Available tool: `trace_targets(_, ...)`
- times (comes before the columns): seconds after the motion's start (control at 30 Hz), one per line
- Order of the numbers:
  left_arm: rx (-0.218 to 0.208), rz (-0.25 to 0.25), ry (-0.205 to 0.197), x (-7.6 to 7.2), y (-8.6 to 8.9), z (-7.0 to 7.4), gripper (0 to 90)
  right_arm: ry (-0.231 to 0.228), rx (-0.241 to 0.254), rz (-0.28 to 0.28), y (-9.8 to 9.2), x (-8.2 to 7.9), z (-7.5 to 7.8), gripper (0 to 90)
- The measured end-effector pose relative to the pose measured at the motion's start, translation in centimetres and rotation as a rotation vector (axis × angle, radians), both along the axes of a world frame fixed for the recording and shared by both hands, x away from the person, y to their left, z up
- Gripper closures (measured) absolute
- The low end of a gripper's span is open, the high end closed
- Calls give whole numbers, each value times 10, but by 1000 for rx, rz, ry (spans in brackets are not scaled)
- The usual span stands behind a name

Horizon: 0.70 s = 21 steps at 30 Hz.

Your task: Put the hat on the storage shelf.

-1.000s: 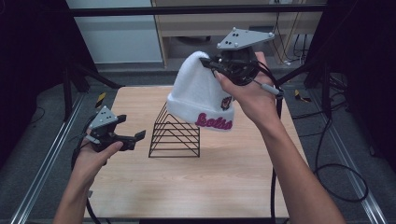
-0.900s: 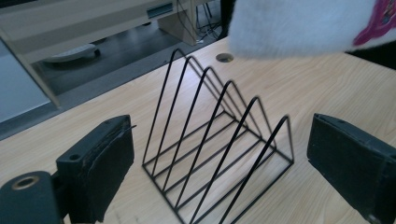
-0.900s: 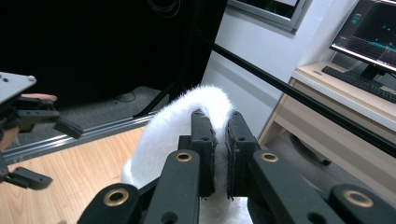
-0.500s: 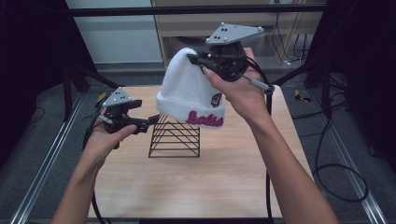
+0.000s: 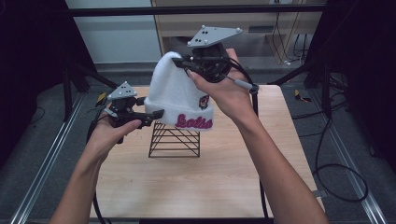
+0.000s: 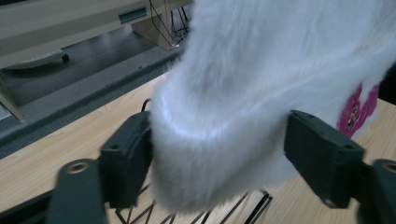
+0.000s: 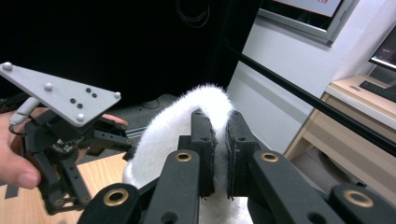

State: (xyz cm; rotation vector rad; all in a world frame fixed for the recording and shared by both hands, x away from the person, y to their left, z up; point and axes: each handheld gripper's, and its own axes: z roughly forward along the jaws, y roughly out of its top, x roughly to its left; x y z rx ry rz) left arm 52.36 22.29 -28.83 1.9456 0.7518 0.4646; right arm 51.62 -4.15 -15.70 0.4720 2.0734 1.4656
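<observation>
Now right gripper (image 5: 182,63) fingers clamp white beanie (image 5: 175,93); left gripper (image 5: 156,113) fingers closing round its brim, above wire rack (image 5: 175,140).

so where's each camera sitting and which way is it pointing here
High view: above the person's side, looking forward and down on the table; shows both forearms, the left gripper and the right gripper.
Left gripper view: rides the left gripper, facing the white hat between its jaws, which have just been closing.
Right gripper view: rides the right gripper, jaws pinching the hat's top; the person's left hand shows.
All three share the hat.
</observation>
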Motion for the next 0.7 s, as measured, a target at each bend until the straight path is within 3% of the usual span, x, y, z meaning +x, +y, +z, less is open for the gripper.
trace_targets(0.1, 9, -2, 2, 2, 0, 2, 376, -1, -3, 8, 4, 2, 0, 844)
trace_targets(0.17, 13, 3, 8, 3, 0, 2, 554, 1, -2, 9, 5, 3, 0, 844)
trace_targets(0.2, 15, 4, 12, 4, 0, 2, 554, 1, -2, 9, 5, 3, 0, 844)
trace_targets(0.3, 19, 13, 9, 3, 1, 1, 685, 4, -4, 6, 5, 6, -2, 844)
trace_targets(0.57, 48, 64, -28, -6, 1, 1, 717, 29, -3, -3, 6, 21, -11, 842)
trace_targets(0.7, 45, 68, -23, -7, 2, 0, 717, 37, -4, -9, 5, 26, -14, 841)
